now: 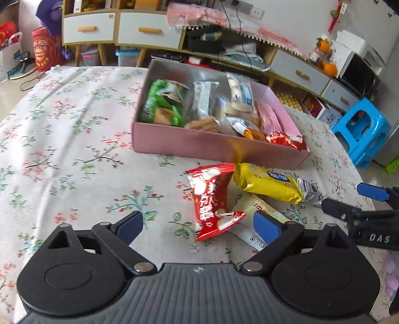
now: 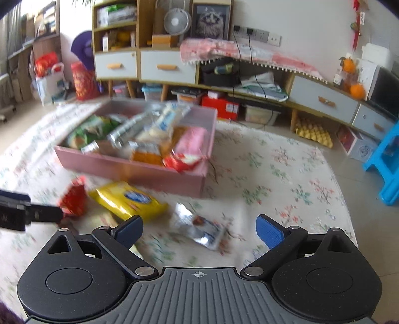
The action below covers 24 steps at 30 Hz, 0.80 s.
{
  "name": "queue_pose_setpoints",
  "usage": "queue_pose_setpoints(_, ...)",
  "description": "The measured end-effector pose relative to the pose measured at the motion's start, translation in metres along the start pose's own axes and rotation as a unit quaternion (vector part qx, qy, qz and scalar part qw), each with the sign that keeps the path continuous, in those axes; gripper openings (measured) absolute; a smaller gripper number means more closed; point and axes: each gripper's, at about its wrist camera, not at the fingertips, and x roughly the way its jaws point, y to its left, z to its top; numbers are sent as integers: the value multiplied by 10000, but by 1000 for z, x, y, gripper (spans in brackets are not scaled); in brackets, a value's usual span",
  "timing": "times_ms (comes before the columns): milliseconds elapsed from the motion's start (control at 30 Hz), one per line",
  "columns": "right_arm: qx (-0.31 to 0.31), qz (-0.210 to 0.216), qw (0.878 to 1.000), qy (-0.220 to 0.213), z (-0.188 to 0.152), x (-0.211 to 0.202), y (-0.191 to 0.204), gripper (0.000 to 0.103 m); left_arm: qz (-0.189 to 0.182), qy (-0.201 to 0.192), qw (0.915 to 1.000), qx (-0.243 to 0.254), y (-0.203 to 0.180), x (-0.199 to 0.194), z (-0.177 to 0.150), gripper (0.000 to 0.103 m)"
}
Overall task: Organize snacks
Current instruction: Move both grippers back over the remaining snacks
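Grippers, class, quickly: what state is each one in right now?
Left gripper: open, holding nothing; red packet lies between its fingers.
Right gripper: open, holding nothing, above silver packet.

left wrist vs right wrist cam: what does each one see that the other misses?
Left wrist only: a cream packet tucked under the red packet, sharp detail, and the right gripper entering from the right.

Right wrist only: the whole silver packet lying between its own open fingers, plus a fan and framed picture on the cabinet; the image is motion-blurred.

Both: the pink box of snacks, the yellow packet, the floral cloth, both grippers open and empty.
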Motion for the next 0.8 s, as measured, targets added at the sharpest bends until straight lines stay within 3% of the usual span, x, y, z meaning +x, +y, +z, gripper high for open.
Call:
queue_pose_setpoints(267,-279,-136,9986,425,-22,34,-17,99,-36,27,10000,-34,-1,10,-1,64)
queue_pose_setpoints(400,-6,-40,9994,331,-23,42,-29,102,-87,86,9999,-42,2,10,4,43)
queue_pose_setpoints(633,504,143,9981,312,-22,51,-37,103,-48,158,9999,31,18,2,6,42)
queue_pose_setpoints(800,448,108,9986,251,-19,53,-31,103,135,120,9986,499,21,-2,3,43)
